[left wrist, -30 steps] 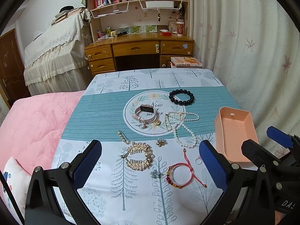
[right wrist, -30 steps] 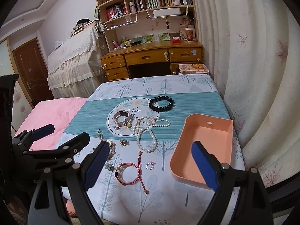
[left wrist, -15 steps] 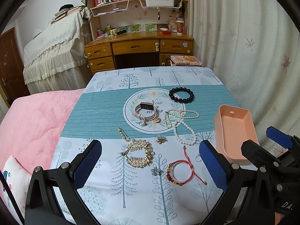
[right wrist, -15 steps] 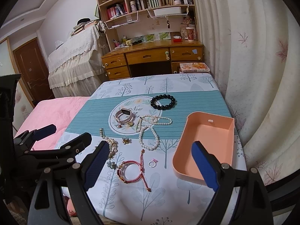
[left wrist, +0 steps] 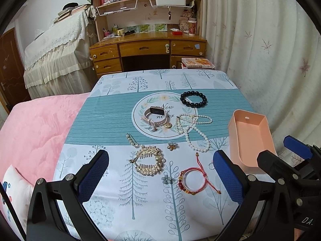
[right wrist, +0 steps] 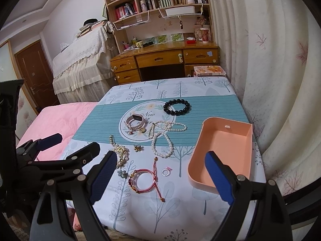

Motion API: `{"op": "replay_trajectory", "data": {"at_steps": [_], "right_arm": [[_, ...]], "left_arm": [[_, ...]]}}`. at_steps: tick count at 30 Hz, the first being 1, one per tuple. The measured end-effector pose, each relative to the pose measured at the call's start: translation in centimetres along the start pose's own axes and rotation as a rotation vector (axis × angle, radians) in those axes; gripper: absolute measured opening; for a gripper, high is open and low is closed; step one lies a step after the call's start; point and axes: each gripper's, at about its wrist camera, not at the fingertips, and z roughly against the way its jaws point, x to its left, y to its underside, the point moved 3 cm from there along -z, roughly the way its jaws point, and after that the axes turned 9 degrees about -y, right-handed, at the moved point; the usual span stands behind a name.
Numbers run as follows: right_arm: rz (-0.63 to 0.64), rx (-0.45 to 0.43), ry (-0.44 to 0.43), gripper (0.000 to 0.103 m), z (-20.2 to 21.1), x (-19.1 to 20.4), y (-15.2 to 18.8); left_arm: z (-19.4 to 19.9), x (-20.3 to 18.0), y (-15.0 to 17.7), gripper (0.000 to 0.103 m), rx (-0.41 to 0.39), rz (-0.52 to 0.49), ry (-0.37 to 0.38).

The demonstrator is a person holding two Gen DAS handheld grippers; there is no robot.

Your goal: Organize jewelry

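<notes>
Both claws hover over the near edge of the table, nothing picked yet. My left claw is spread wide and empty; my right claw likewise, jaws far apart, holding nothing.

The relation that matters: the jewelry lies ahead of and below both claws, scattered mid-table, and the tray sits at the right edge, long axis running away from me. My right claw is nearer the tray, one finger overlapping its near rim in view. I judge the red bracelet the likeliest first pick; it lies almost centred between the right fingers, its cord tail trailing toward me.

Count, left to right in the left view:
- pearl pin, one, long axis slanting away to the left
- gold comb, one, curled into a loop
- watch, one, on the round print, with a small ring and a gold pendant touching or just beside the strap; cannot tell which
- flower charms: gold flower, one; grey flower, one, just beside the red bracelet
- red bracelet, one
- pearls, looped strands; whether one string or two I cannot tell
- black bracelet, one, farthest off
- silver ring, one, between the red bracelet and the tray
- tray, one, empty
</notes>
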Motion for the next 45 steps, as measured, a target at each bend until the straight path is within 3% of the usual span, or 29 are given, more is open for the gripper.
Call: {"op": "replay_trajectory", "data": {"at_steps": [9,17,21,27,31,34,37,41,45], "right_arm": [[0.007,0.018,-0.015,0.090,-1.0,1.2,1.3],[-0.009,0.051,-0.054,0.090,-0.8,1.2,0.9],[0.004,0.074,-0.047,0.090,-1.4,0.3,-1.1],[0.039,0.089,-0.044,0.090,-2.9,-0.8,-4.4],[0.034,0.106,-0.036,0.090,-5.0,-2.0,-7.3],[0.012,0.131,-0.022,0.090,-7.6,-3.4,-9.5],[-0.036,0.174,-0.006,0.089,-10.9,-5.3,-11.3],[-0.098,0.250,0.016,0.078,-15.8,-8.0,-12.7],[-0.147,0.313,0.030,0.070,-20.2,-10.1,-13.1]], "left_arm": [[-0.4,-0.2,0.0,0.102,0.030,-0.025,0.024],[-1.0,0.3,-0.5,0.102,0.045,-0.016,0.147],[-1.5,1.2,-1.4,0.102,0.069,-0.019,0.200],[-3.6,3.4,-4.2,0.102,0.105,-0.026,0.140],[-6.0,4.6,-6.2,0.102,0.096,-0.039,0.062],[-8.7,5.5,-7.4,0.102,0.133,-0.031,0.039],[-12.0,5.8,-8.3,0.096,0.197,-0.011,0.068],[-16.7,5.5,-8.4,0.087,0.300,-0.002,0.108],[-21.3,4.1,-7.8,0.077,0.382,-0.051,0.099]]}}
